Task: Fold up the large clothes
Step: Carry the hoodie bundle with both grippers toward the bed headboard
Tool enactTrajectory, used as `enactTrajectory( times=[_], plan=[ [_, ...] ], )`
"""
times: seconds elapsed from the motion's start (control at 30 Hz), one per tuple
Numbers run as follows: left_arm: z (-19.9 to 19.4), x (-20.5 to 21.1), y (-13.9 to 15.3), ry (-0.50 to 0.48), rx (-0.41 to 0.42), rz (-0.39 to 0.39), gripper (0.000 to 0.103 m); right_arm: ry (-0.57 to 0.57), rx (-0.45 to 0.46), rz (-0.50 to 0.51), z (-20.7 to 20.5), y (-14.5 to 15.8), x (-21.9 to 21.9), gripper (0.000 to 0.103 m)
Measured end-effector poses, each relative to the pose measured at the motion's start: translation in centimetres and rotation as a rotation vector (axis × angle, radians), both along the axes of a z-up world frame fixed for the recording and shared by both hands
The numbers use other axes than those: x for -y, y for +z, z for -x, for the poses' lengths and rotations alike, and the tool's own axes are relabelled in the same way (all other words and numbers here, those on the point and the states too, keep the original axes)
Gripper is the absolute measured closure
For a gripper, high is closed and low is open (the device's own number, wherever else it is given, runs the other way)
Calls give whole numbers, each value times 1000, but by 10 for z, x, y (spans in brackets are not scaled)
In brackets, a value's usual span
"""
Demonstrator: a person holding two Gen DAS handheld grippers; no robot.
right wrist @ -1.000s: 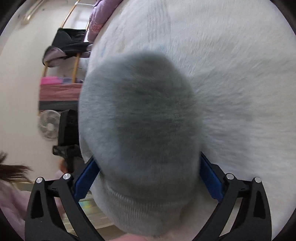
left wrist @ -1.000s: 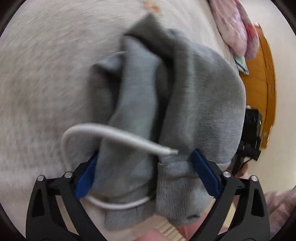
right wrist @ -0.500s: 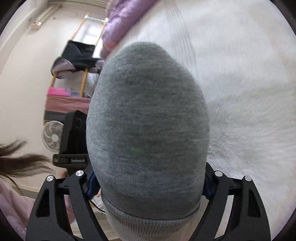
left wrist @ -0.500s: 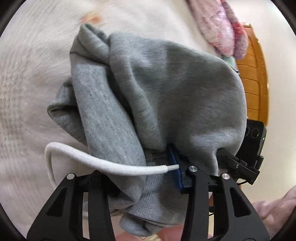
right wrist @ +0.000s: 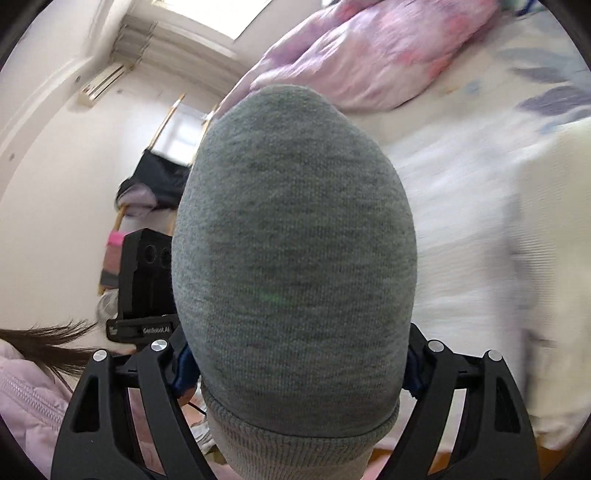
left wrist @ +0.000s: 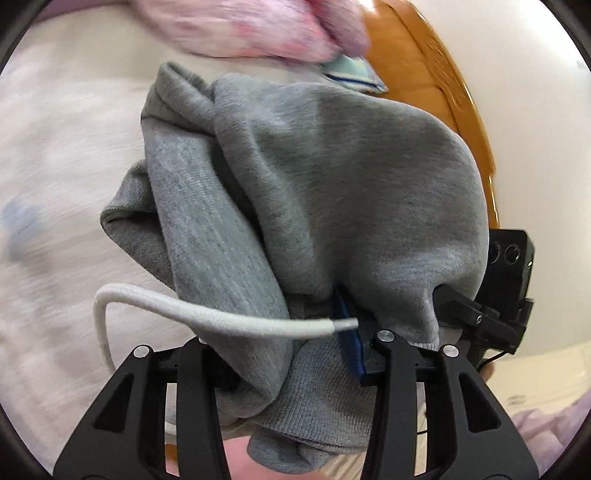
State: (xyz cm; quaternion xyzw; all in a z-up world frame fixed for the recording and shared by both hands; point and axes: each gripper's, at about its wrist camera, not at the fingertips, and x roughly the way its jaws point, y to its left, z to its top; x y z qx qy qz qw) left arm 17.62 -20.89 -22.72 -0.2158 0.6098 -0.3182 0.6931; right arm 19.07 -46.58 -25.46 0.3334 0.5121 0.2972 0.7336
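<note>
A grey hooded sweatshirt (left wrist: 314, 192) with a white drawstring (left wrist: 221, 317) hangs bunched from my left gripper (left wrist: 295, 354), which is shut on its ribbed hem, held above the white bed (left wrist: 55, 147). In the right wrist view the same grey sweatshirt (right wrist: 295, 240) drapes over my right gripper (right wrist: 295, 369), which is shut on the ribbed edge (right wrist: 295, 443); the cloth hides both fingertips. The other gripper's black body shows at the edge of each view (left wrist: 509, 266) (right wrist: 147, 280).
A pink quilt (left wrist: 240, 26) (right wrist: 369, 55) lies at the far side of the bed. A wooden headboard (left wrist: 443, 85) stands at the right. A clothes rack (right wrist: 162, 177), a wall air conditioner (right wrist: 103, 81) and the person's pink jacket (right wrist: 26, 398) are at the left.
Both grippers closed on the sweatshirt's hem and lifted it off the bed; the views tilted up toward the quilt, headboard and room.
</note>
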Motion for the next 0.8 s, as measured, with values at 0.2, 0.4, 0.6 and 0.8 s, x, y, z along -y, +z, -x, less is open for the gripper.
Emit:
enactTrajectory(
  times=[0.2,0.4,0.6,0.8],
  plan=[
    [5,144,-25,-88,26,0,62,-52,-8,155,4,-3,110,24],
    [1,230,-83,-107,61,-76,66,4,-55,226,-18,-61,194,24],
    [-10,290,-126,-91,250,-359,65,39,-119,352,-42,-130,257,14],
    [-11,294,-126,-32,217,-396,61,-198,-141,531,-6,-109,309,13]
  ],
)
